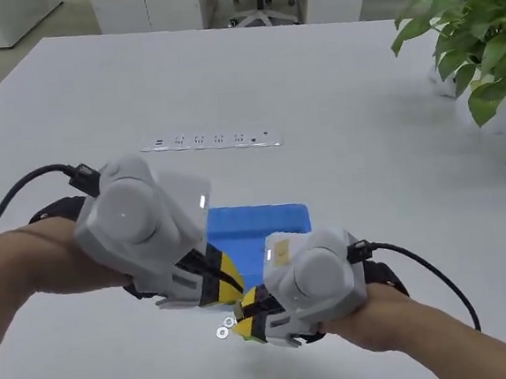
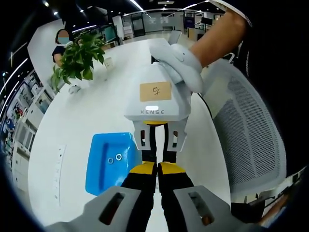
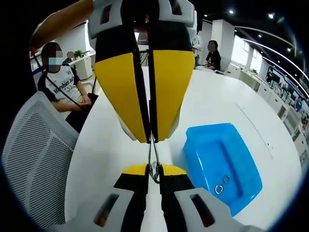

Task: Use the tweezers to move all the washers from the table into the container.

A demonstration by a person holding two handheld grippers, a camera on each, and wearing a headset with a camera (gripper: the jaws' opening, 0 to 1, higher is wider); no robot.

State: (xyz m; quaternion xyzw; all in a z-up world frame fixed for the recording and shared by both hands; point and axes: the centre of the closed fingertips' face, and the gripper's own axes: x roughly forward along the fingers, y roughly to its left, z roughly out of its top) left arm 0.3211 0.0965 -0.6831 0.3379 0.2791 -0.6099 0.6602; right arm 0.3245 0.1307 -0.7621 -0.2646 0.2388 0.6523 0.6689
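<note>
The person holds the 2 grippers tip to tip, low over the white table, just on the near side of the blue container. In the right gripper view, the right gripper has its yellow-tipped jaws closed down on the tweezers. The tweezers' thin metal legs rise from between those jaws into the narrow slit between the yellow pads of the left gripper, which reaches in from the top of that view and is clamped on them as well. The left gripper view shows its own jaws pressed together, nose to nose with the right gripper. In the head view, 2 washers lie loose on the table just beside each other, right below the meeting tips and nearer the person than the container. 2 more washers sit inside the container, close together on its floor. Beyond the container a white power strip lies flat on the table, and a leafy plant stands at the far right. A grey mesh chair stands beside the table.
</note>
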